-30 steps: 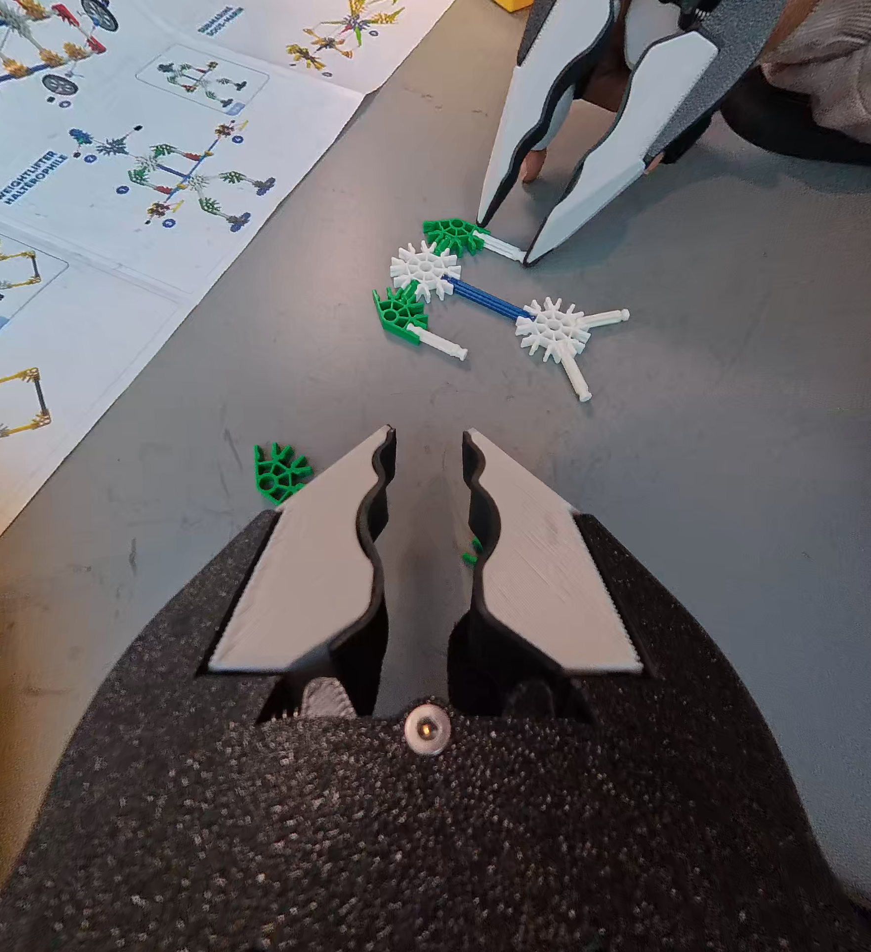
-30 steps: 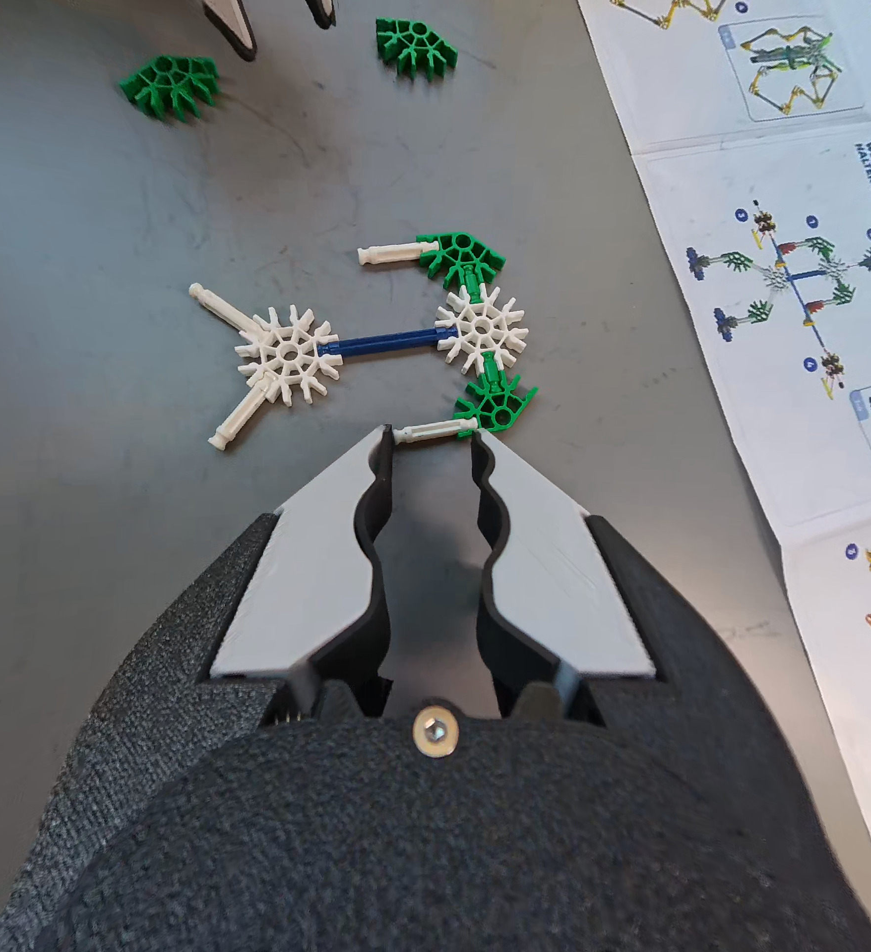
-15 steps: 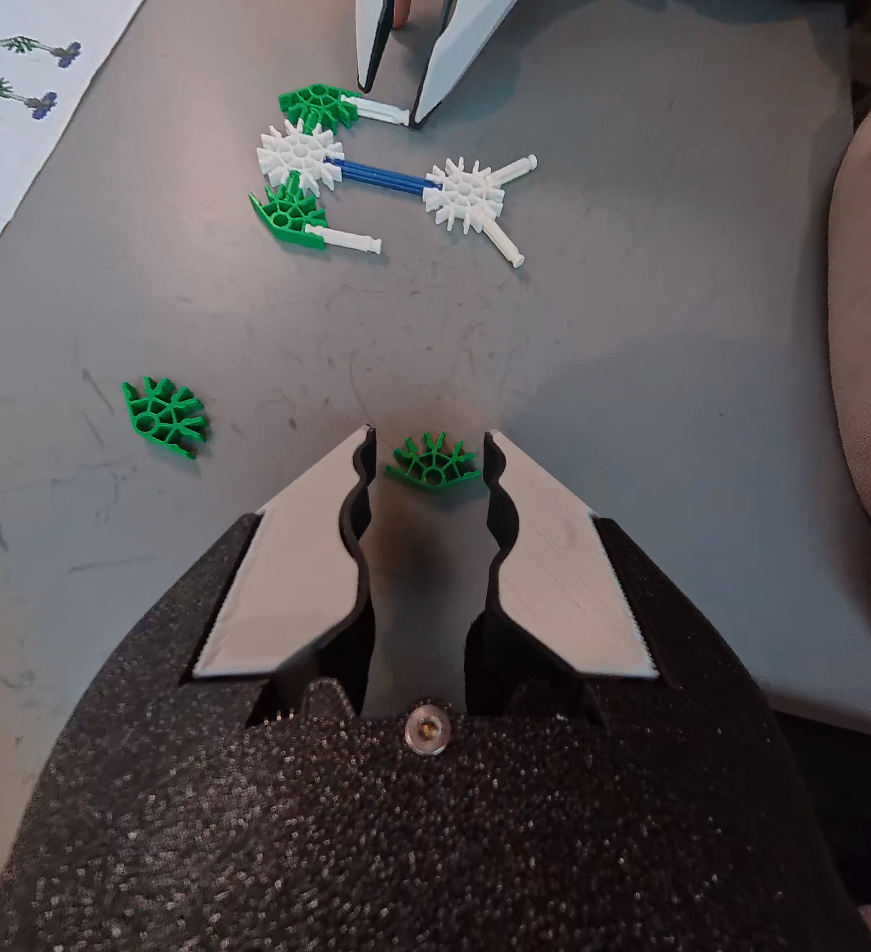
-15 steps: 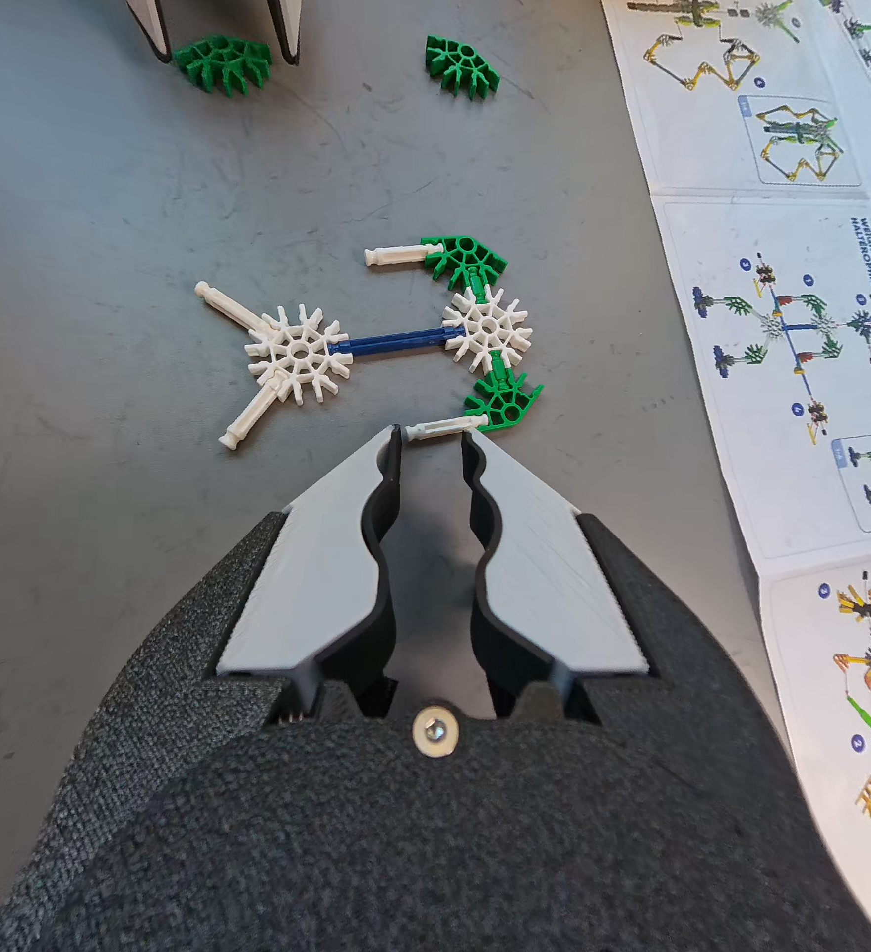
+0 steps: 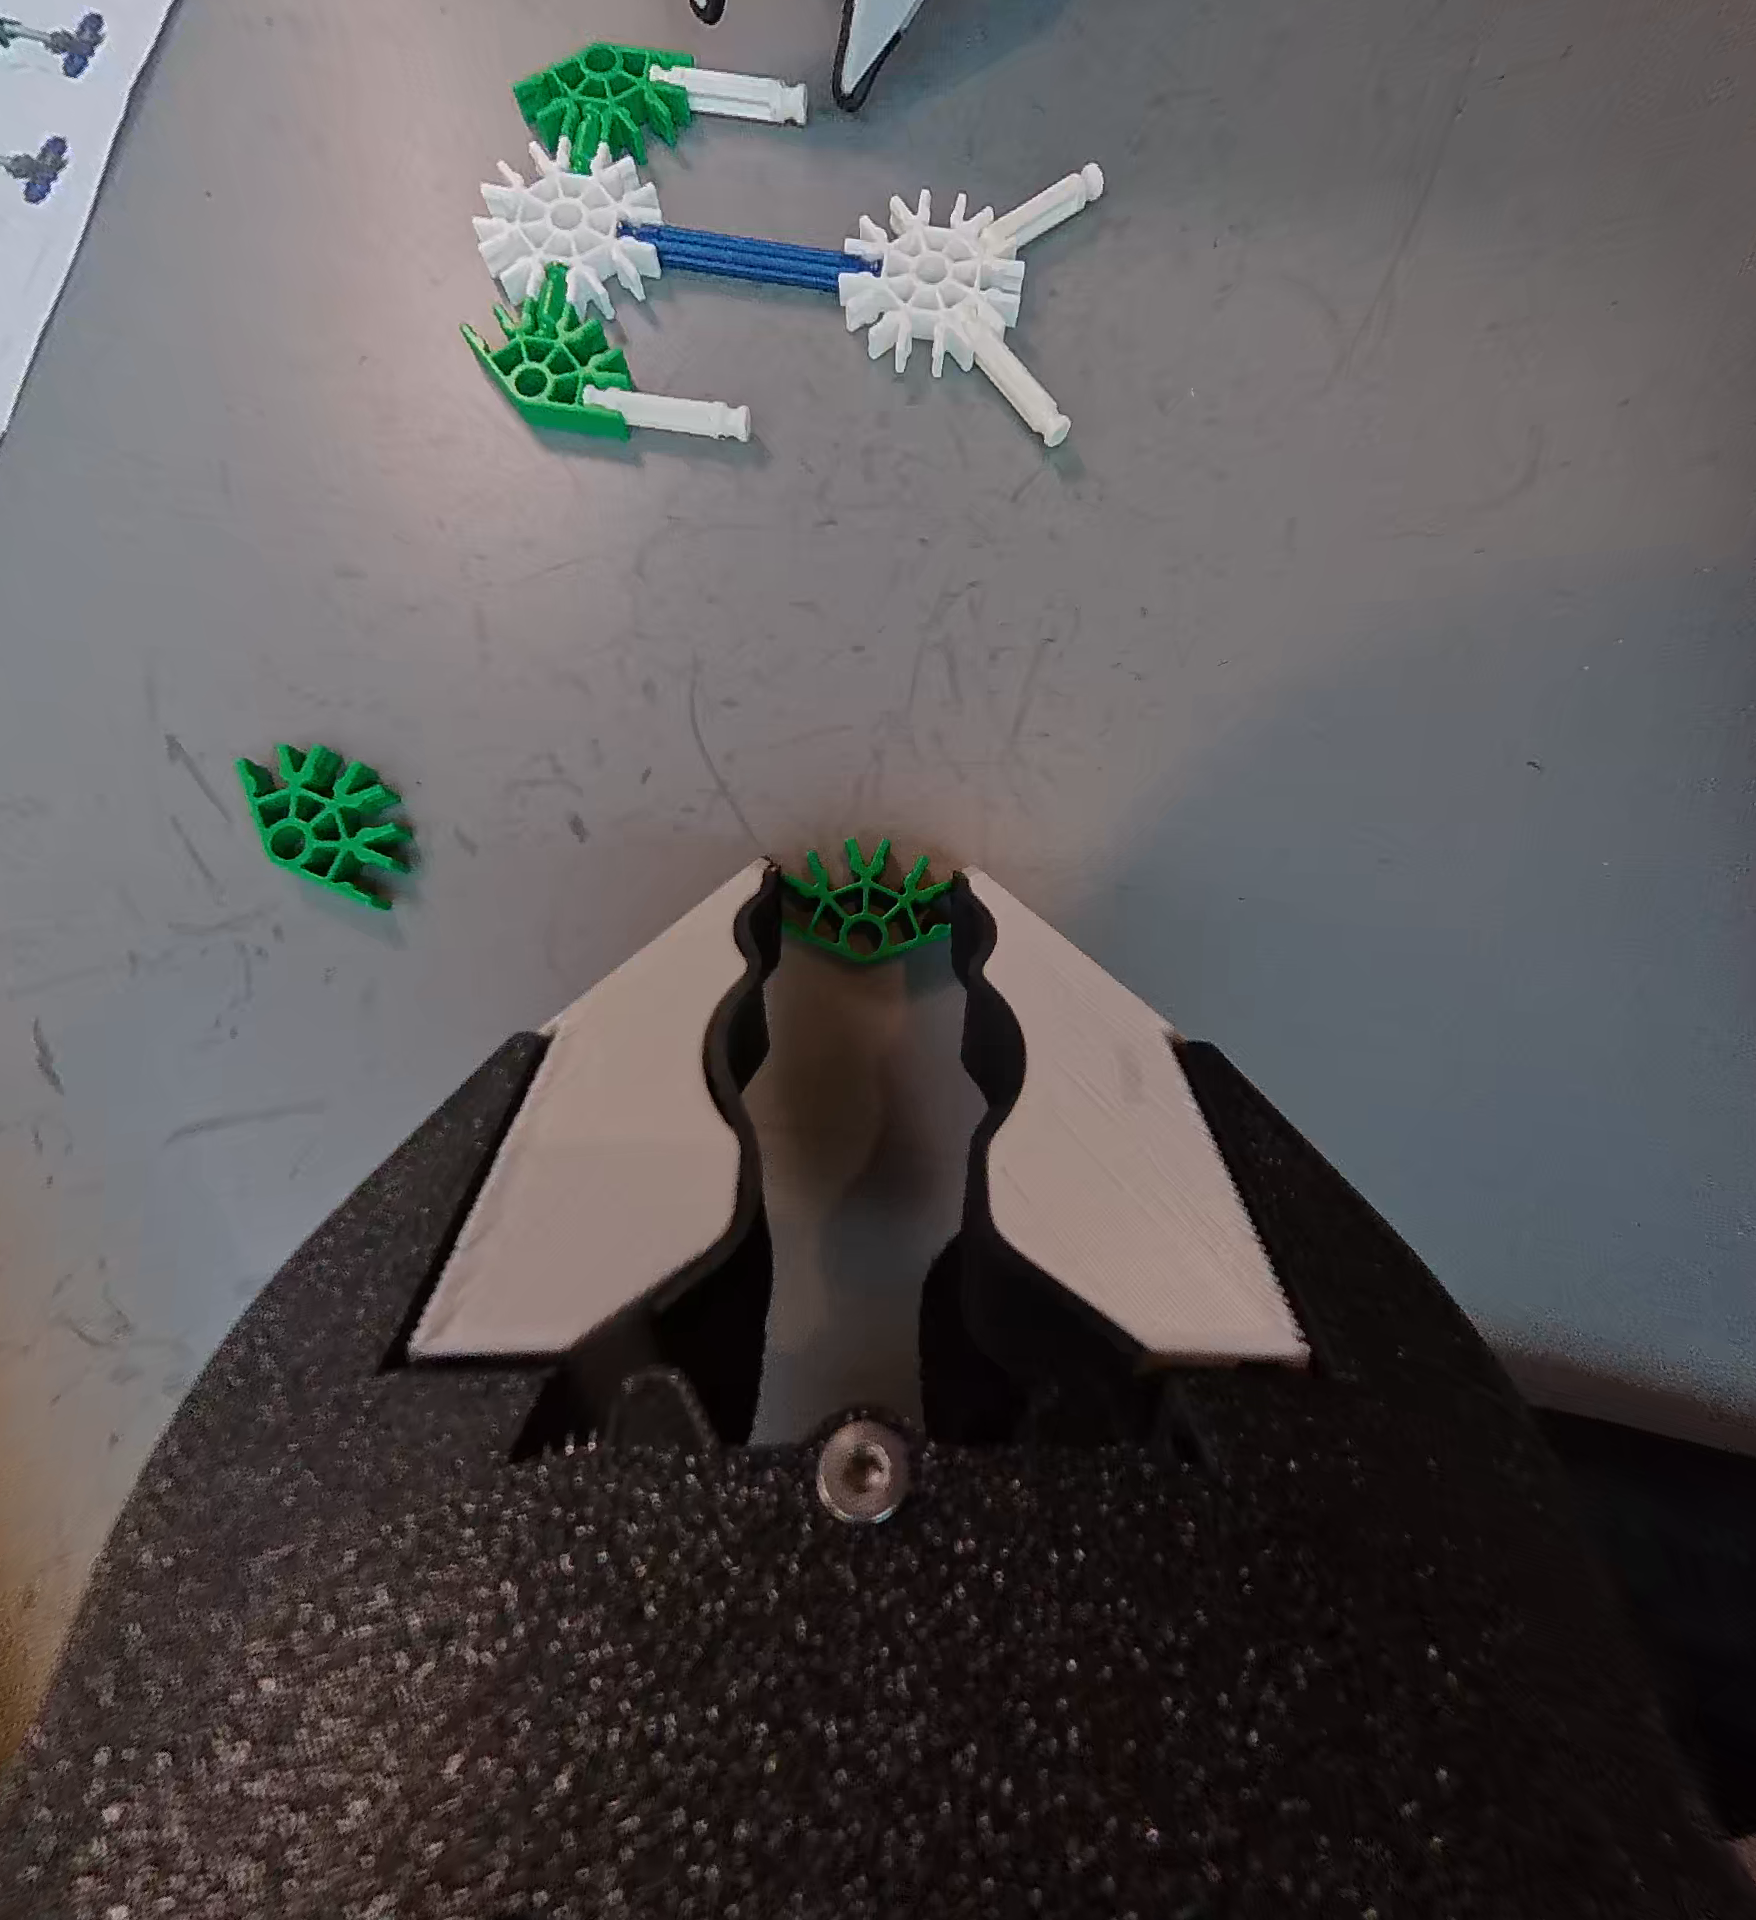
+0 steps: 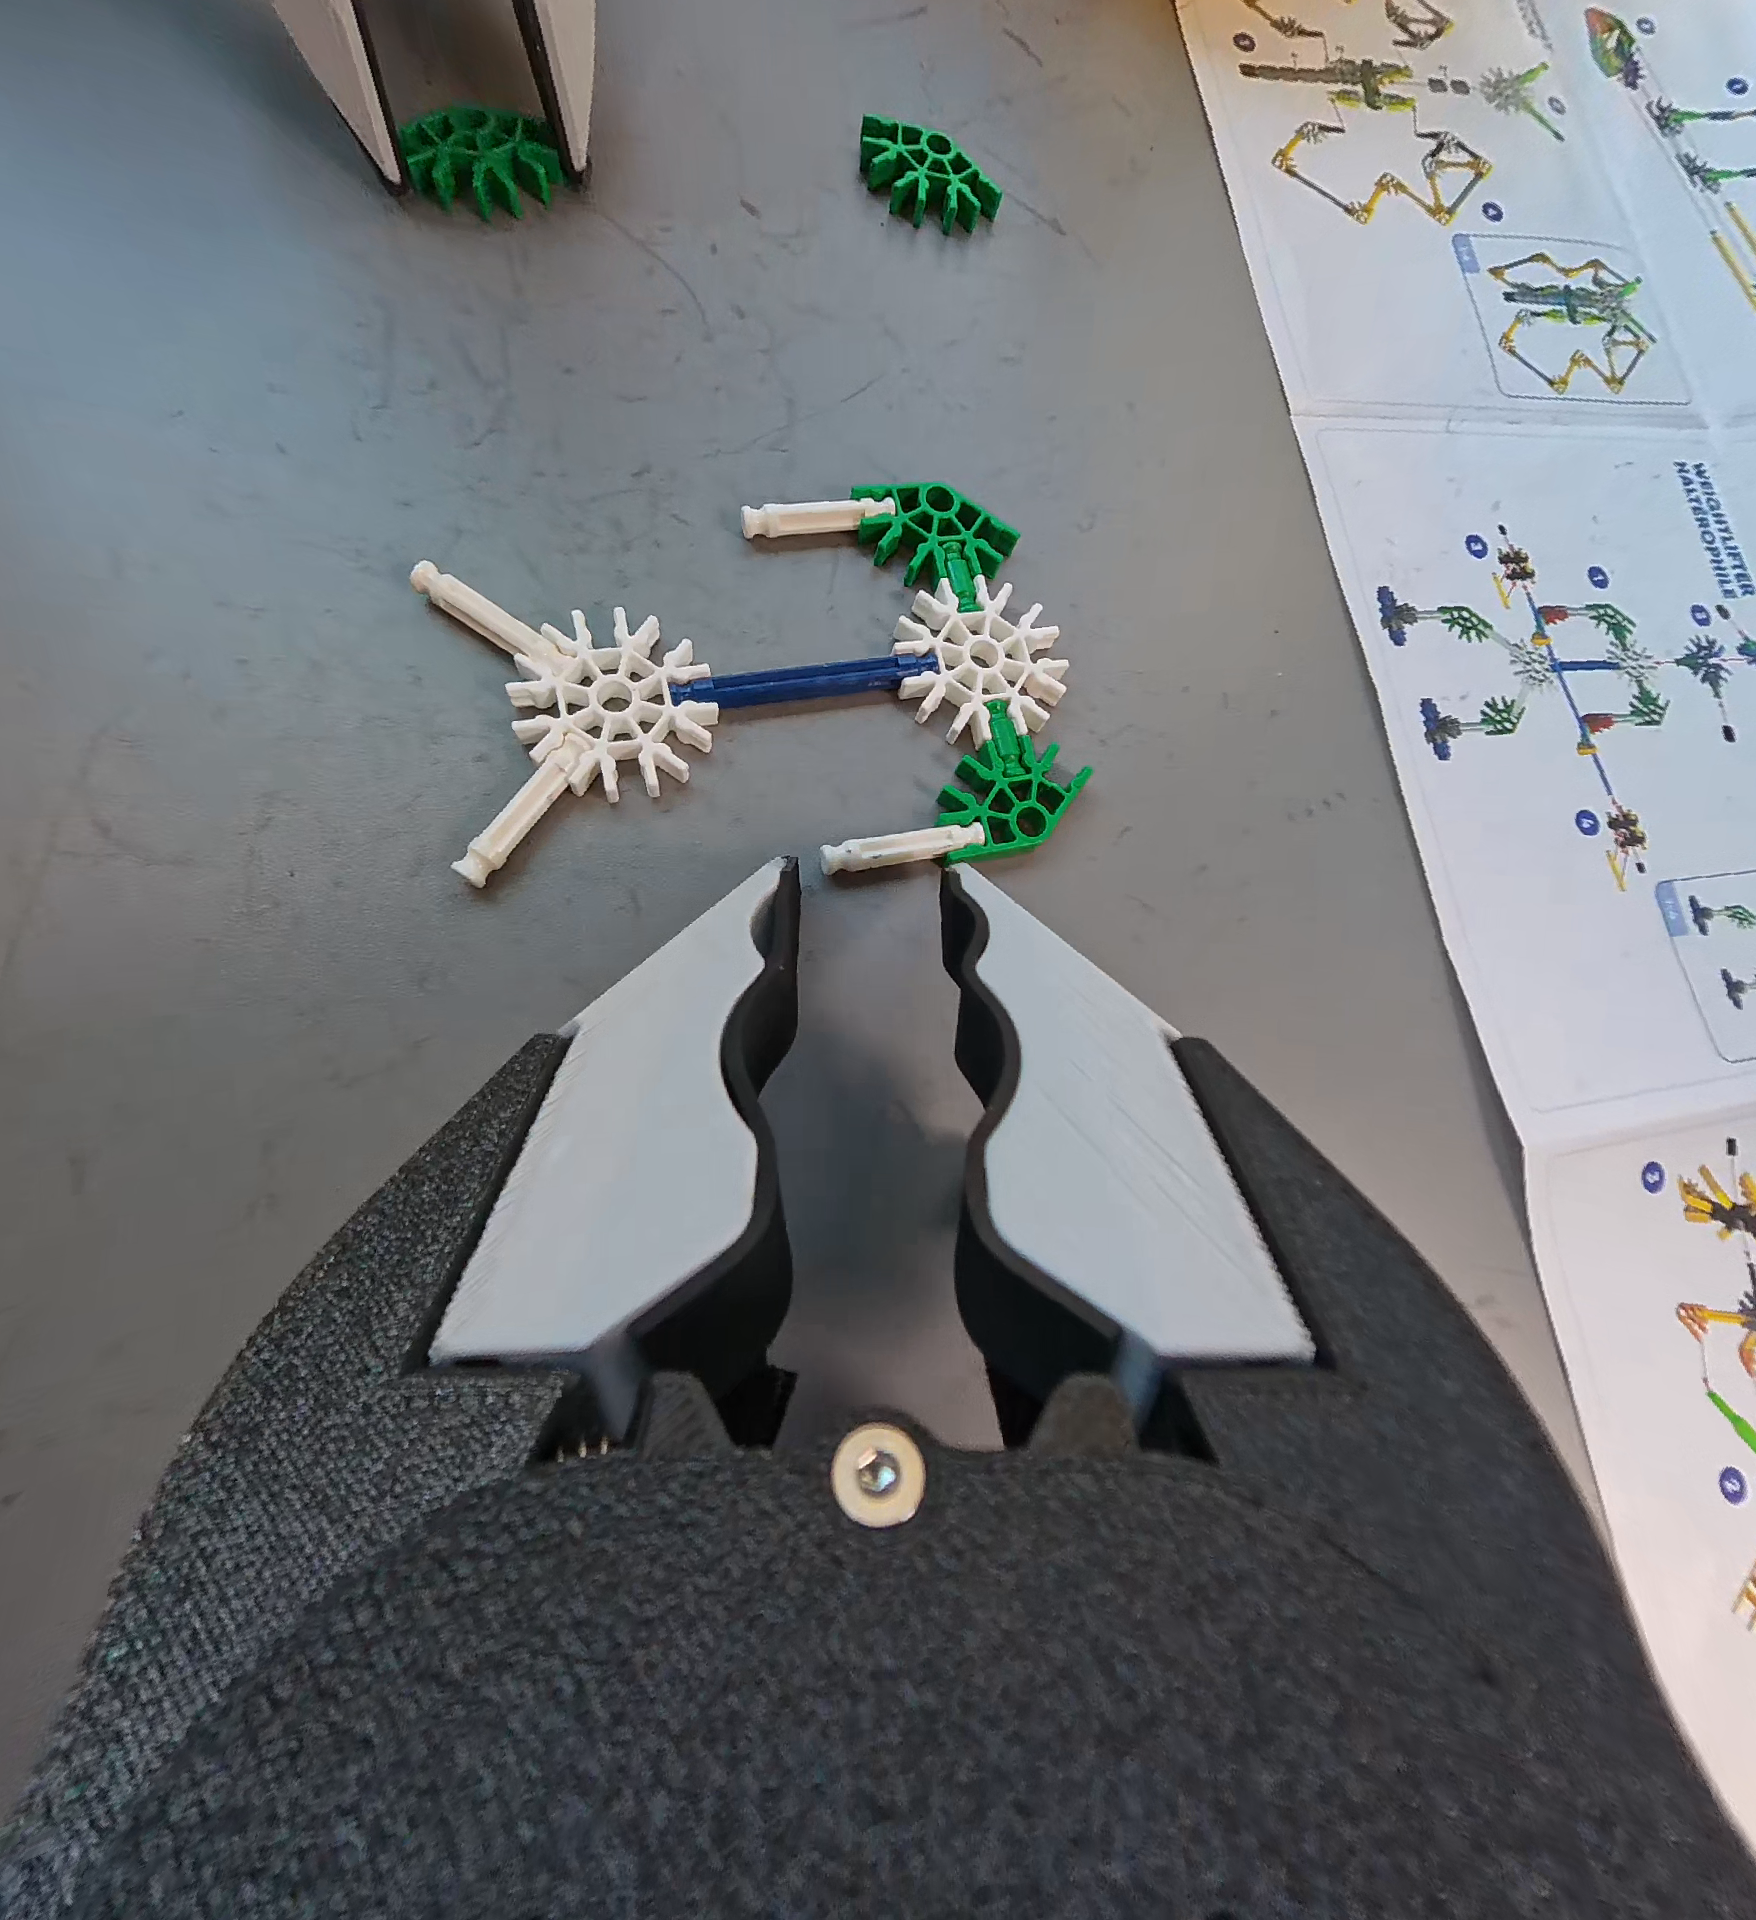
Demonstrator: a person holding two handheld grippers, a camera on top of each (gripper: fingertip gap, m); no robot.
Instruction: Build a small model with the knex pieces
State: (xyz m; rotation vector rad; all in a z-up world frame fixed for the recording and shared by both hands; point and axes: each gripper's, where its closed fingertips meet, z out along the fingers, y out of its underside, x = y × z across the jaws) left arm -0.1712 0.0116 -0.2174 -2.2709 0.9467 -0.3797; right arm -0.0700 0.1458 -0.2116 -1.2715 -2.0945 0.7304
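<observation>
left wrist view has our left gripper (image 5: pixel 866 883) with its jaws closed in on a loose green fan connector (image 5: pixel 863 912) at frame centre, flat on the grey table (image 5: pixel 1373 675); we judge a good grip wants both tips square on its side edges and firm before any lift. right wrist view shows our right gripper (image 6: pixel 869 878) with jaws apart, holding nothing, tips just beside a white rod (image 6: pixel 900 847) of the assembly (image 6: pixel 801 686). we count four green fans, two loose, two white snowflake hubs, four white rods, one blue rod, two short green rods, one instruction sheet (image 6: pixel 1580 623) at right.
</observation>
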